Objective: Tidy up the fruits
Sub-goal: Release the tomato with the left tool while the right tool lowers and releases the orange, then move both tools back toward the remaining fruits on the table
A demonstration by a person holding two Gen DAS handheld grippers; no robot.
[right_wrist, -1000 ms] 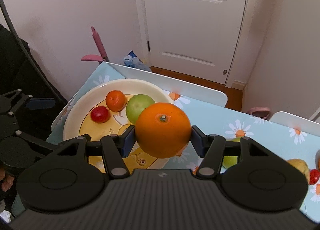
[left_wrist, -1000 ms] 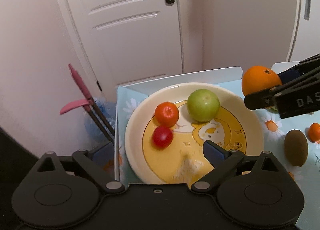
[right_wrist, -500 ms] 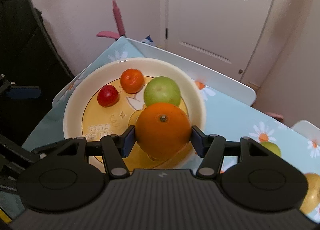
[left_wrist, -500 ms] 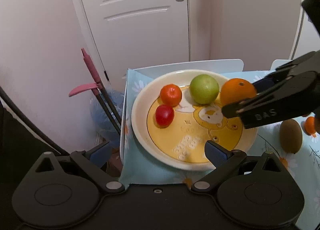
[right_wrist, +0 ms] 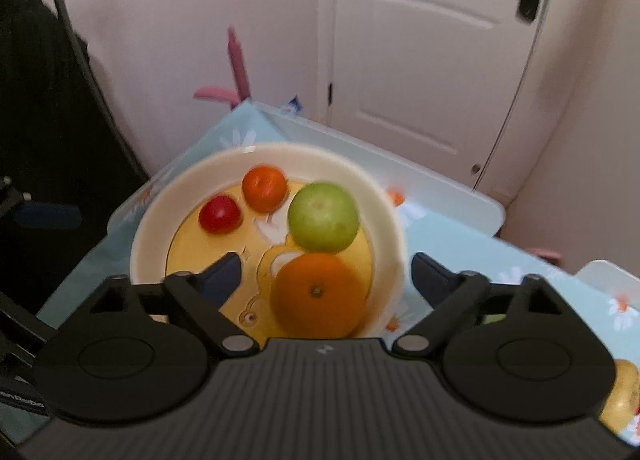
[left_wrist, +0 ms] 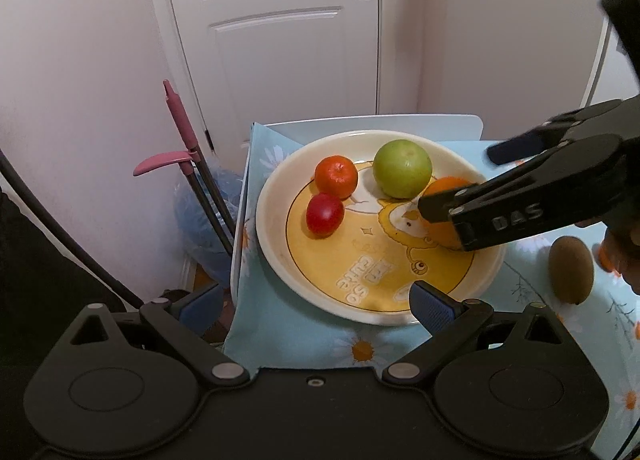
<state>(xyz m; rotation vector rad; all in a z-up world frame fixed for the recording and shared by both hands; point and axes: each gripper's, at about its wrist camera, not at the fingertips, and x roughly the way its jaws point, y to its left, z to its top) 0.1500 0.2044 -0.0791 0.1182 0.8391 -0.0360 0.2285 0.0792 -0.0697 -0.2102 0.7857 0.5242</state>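
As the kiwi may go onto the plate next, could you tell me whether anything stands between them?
Yes: the right gripper hangs over the plate's side nearest the kiwi, its jaws just opened, with the orange lying ungripped between them. The plate's front part is bare.

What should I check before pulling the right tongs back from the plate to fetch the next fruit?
1. Orange resting in the plate: ok.
2. Right tongs have just been opening, pads clear of the orange on both sides: ok.
3. Orange settled, not rolling: cannot tell, picture blurred.
4. Green fruit right beside the orange, so lift straight back: ok.
5. Left tongs open, empty, out of the way: ok.
6. Kiwi waiting on the tablecloth: ok.
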